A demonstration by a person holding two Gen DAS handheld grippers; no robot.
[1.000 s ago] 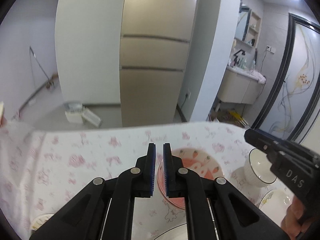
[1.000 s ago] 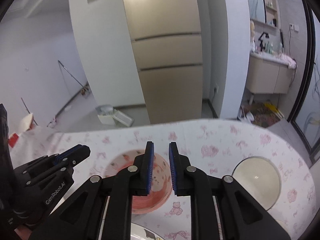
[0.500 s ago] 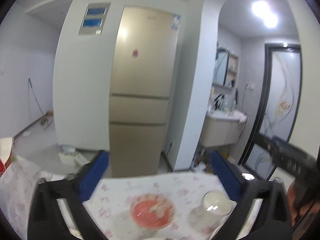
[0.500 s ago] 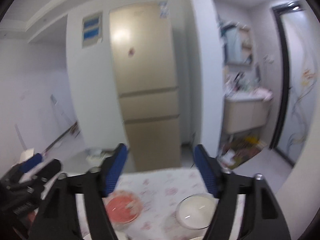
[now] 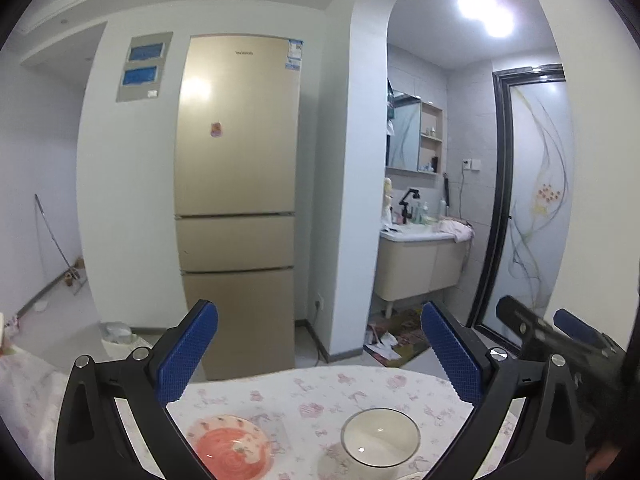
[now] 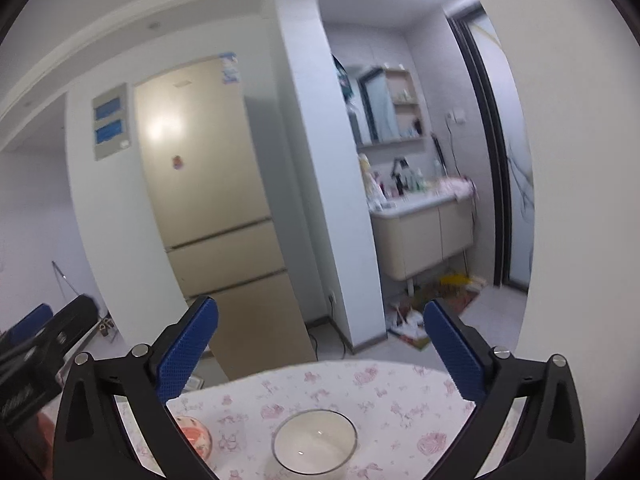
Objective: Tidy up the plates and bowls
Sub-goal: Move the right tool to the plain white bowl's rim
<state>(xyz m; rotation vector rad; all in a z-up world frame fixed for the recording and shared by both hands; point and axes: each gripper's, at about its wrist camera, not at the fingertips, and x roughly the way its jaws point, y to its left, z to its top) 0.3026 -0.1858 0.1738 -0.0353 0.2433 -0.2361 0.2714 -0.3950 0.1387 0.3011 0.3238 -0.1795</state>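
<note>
Left wrist view: the left gripper has its jaws spread fully wide, with nothing between the blue pads. Below them on the table, under its floral cloth, a pink plate lies at 7 o'clock and a white bowl at 5 o'clock, well apart from each other. The right gripper (its body intrudes at 4 o'clock in the left view) is finishing its opening, jaws near full spread and also empty; in its own view the bowl sits at 6 o'clock and the plate's edge shows at 7 o'clock. Both grippers point mostly at the fridge, not at the dishes. Likely hazards: a descent begun from this shallow angle could strike the bowl's rim with one pad and tip or slide it; the cloth could drag and bunch; the two grippers, close together, could collide if both reach for the bowl.
</note>
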